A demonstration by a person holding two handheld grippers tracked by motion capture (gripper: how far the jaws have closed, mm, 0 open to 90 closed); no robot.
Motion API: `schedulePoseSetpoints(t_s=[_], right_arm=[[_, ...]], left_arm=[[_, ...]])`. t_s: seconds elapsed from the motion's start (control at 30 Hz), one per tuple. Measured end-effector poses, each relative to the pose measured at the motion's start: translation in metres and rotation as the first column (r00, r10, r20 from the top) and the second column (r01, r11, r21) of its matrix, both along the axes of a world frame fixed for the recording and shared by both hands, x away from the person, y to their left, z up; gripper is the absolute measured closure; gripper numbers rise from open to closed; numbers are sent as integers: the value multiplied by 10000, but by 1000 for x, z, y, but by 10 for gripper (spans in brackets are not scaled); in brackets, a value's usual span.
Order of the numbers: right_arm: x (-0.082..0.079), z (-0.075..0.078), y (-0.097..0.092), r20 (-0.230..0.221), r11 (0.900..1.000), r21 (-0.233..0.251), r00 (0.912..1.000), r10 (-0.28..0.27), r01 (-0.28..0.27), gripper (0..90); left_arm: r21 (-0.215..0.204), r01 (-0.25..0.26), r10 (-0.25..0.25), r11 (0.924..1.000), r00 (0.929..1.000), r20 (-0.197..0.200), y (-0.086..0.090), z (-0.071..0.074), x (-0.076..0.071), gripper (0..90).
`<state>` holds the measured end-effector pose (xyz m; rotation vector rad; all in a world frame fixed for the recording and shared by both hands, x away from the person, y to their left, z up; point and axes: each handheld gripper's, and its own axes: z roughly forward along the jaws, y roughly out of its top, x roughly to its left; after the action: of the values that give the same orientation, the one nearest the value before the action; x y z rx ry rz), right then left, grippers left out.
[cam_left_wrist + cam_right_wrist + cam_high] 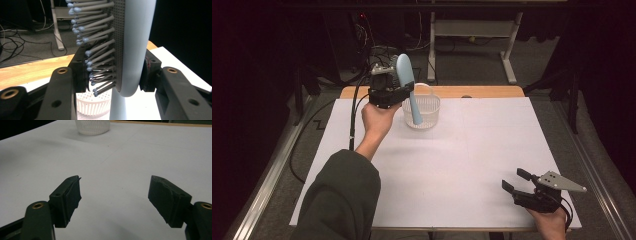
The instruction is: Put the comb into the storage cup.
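A pale blue hairbrush is held upright over the back left of the white table. My left gripper is shut on it. In the left gripper view the brush stands between the black pads, bristles pointing left, its handle pointing down toward a white plastic basket. The basket stands on the table just right of the left gripper, the brush handle hanging over it. My right gripper rests open near the front right corner, nothing between its fingers.
A wooden strip runs along the table's far edge. Behind it are table legs and cables on the floor. The basket stands far off in the right gripper view. A dark green sleeve comes in at the bottom left.
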<state>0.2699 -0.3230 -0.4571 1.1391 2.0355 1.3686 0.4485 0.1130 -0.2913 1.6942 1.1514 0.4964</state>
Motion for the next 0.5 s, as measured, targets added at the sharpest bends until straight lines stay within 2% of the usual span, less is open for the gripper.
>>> schedulePoseSetpoints(t_s=[0.5], right_arm=[[0,1,-1,60,10000,86,10000,38,-39,266]], left_arm=[[-104,-298,300,9995,9992,256,-12,9,17,522]])
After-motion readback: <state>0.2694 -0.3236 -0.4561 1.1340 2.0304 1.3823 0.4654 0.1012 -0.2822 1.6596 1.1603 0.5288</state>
